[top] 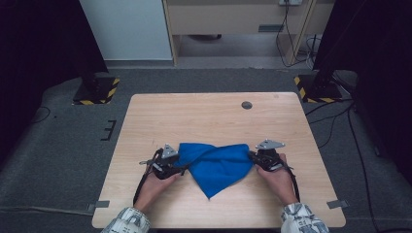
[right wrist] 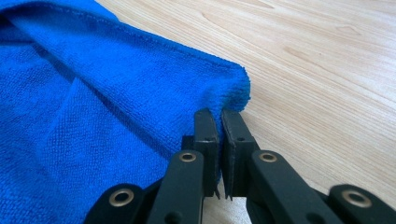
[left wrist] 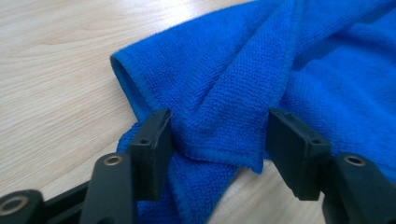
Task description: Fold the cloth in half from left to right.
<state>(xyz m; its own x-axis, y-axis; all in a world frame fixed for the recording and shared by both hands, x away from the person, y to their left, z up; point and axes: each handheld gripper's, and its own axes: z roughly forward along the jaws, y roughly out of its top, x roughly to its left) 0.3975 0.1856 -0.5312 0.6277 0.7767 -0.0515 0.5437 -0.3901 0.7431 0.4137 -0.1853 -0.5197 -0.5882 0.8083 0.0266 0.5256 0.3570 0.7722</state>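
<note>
One blue cloth (top: 216, 166), two grippers, no writing.
Left gripper (left wrist: 217, 140) stands open around the cloth's folded corner; right gripper (right wrist: 219, 122) pinches its opposite corner.

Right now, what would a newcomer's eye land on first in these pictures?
The bright blue cloth, bunched into a rough triangle near the front edge of the pale wooden table. Next, the two black grippers at its sides: the right gripper pinches the cloth's edge with jaws together, while the left gripper has its jaws apart, a fold of cloth lying between them.
</note>
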